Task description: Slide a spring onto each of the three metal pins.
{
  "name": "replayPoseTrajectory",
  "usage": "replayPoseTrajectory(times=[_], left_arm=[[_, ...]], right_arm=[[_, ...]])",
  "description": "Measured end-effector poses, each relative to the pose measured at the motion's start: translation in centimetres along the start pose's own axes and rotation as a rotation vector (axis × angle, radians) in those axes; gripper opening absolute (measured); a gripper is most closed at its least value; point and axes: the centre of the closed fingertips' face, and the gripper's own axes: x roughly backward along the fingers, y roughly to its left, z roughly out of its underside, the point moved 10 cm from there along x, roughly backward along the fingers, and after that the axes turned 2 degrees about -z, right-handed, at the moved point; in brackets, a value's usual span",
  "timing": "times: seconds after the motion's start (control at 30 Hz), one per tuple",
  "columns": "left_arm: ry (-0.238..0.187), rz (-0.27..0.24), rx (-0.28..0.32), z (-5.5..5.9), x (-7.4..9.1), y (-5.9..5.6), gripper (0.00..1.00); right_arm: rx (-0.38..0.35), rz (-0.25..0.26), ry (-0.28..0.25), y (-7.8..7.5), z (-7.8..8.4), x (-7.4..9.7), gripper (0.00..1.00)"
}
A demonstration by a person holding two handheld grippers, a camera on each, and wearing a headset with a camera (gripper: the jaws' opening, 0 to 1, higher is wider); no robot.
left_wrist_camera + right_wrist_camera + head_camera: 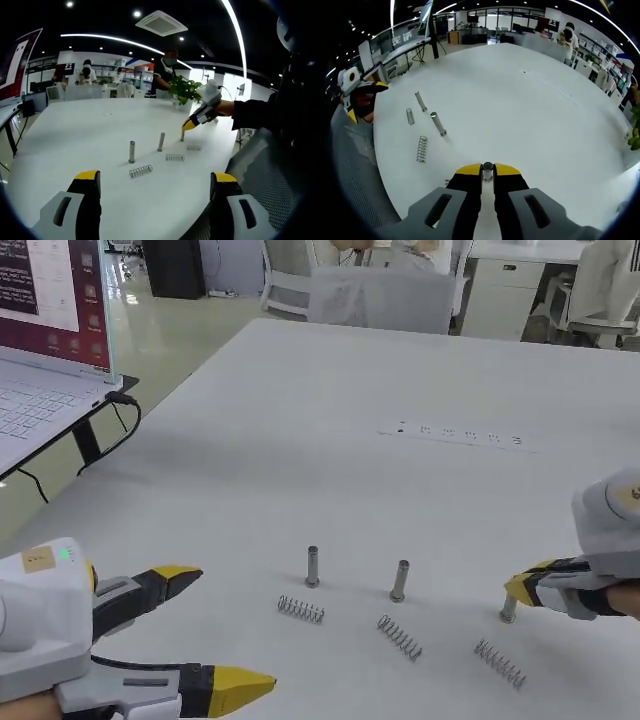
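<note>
All 3 springs [301, 609] lie loose beside bare pins [312, 567]; right claw [487, 172] grips the rightmost pin [509, 614], left claw [232, 626] gapes empty.

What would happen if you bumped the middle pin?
The middle pin stands upright, tall and thin on a small foot, so it would probably tip over easily. Being round, it would likely roll on the smooth table afterwards. It looks like solid metal, so it is probably stiff and rather heavy for its size.
</note>
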Motion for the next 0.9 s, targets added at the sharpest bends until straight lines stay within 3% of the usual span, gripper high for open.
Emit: replayPoseTrajectory(times=[0.9], left_arm=[[-0.005, 0.002, 0.0, 0.06, 0.0, 0.01, 0.88]], right_arm=[[0.006, 0.017, -0.006, 0.36, 0.92, 1.01, 0.1]])
